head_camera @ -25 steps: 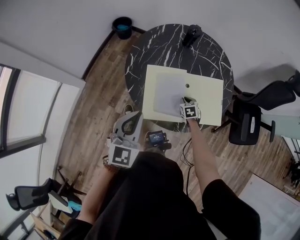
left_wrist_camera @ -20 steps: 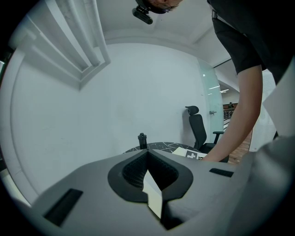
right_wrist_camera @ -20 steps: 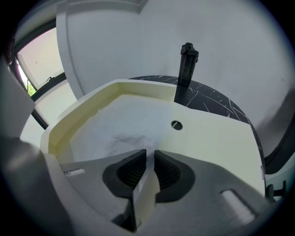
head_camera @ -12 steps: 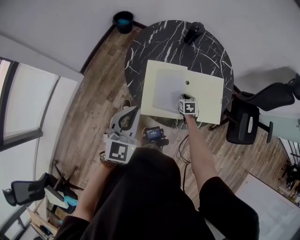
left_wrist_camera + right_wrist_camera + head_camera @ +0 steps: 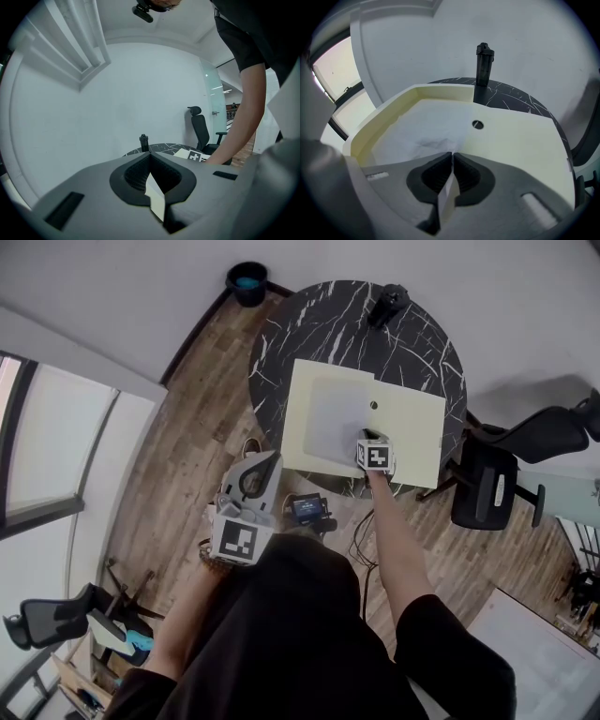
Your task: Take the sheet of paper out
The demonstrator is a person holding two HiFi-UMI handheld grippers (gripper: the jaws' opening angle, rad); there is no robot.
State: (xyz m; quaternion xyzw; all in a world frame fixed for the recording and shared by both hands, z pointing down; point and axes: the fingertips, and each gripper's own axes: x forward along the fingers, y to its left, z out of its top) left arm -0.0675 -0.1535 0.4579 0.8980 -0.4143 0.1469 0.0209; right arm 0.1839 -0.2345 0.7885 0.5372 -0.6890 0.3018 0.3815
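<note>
The white sheet of paper (image 5: 424,129) lies in the pale yellow flat tray (image 5: 520,140) on the round black marble desk (image 5: 508,97), our right claw (image 5: 451,154) clenched on its puckered edge; a sharp pull could tear it. Our left claw (image 5: 150,154) is clenched, empty.

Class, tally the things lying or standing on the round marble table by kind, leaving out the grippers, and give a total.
pale yellow folder: 1
sheet of paper: 1
black bottle: 1
Total: 3
</note>
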